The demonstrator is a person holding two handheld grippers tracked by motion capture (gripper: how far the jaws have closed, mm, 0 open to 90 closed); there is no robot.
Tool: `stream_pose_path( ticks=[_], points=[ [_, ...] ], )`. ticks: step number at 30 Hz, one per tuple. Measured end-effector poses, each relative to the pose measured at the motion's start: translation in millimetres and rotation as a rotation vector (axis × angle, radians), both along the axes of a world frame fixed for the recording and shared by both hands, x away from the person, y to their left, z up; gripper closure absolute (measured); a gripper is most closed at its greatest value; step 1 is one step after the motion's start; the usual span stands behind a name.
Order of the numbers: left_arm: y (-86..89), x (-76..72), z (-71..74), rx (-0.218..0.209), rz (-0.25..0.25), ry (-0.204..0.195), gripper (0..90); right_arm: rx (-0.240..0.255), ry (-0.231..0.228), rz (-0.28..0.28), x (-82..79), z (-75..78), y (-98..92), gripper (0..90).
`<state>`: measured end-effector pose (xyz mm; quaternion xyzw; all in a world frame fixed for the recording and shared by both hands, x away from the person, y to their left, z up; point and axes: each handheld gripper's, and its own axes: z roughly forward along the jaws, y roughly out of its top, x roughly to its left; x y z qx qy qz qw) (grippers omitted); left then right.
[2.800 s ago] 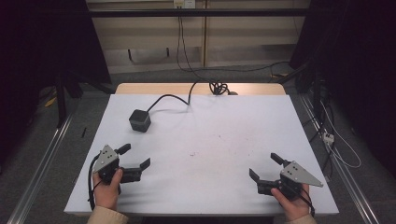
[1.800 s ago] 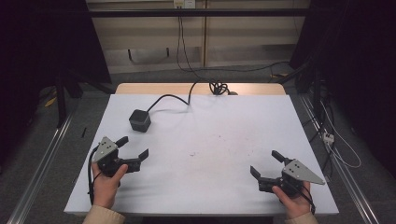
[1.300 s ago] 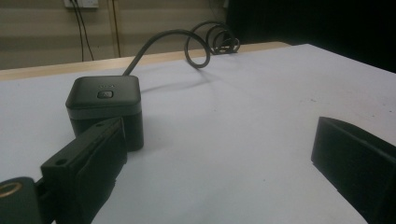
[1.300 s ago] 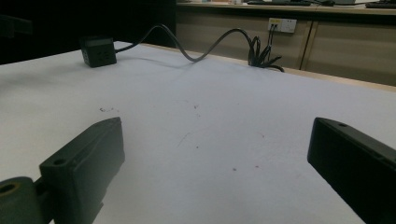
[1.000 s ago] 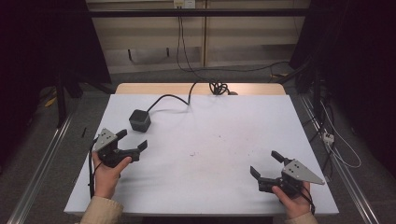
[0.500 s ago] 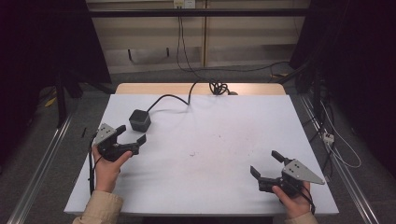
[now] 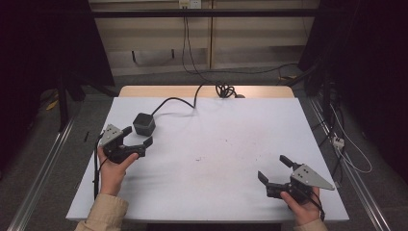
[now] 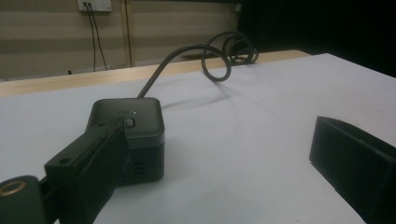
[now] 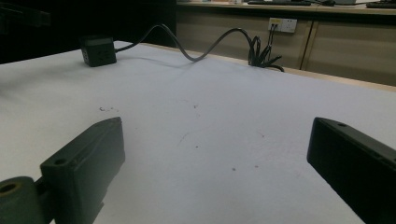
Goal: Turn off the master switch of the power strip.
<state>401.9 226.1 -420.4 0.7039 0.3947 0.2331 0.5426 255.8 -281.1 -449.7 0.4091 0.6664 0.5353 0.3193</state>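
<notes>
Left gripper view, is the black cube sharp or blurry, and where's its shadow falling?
Left gripper view: the black cube is fairly sharp, its near jaw soft-edged; shadow pools dimly at its base on the white table. High view: room edges go dark, the table evenly lit.

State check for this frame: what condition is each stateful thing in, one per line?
Left hand-held gripper: open, jaws apart, next to the cube, one jaw near its side.
Right hand-held gripper: open, low over the bare table, nothing between the jaws.
Black cube adapter: upright on the table, not gripped.
Cable: attached to the cube, coiled at the far edge.
White table: lightly scuffed.
</notes>
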Motion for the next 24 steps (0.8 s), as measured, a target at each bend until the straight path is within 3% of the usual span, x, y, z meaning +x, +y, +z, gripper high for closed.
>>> stream_pose_path(
  ticks=[24],
  points=[
    [-3.4, 16.5, -0.5, -0.005, 0.005, 0.015, 4.3, 0.001, 0.003, -0.001, -0.1, 0.0, 0.0, 3.7]
  ],
)
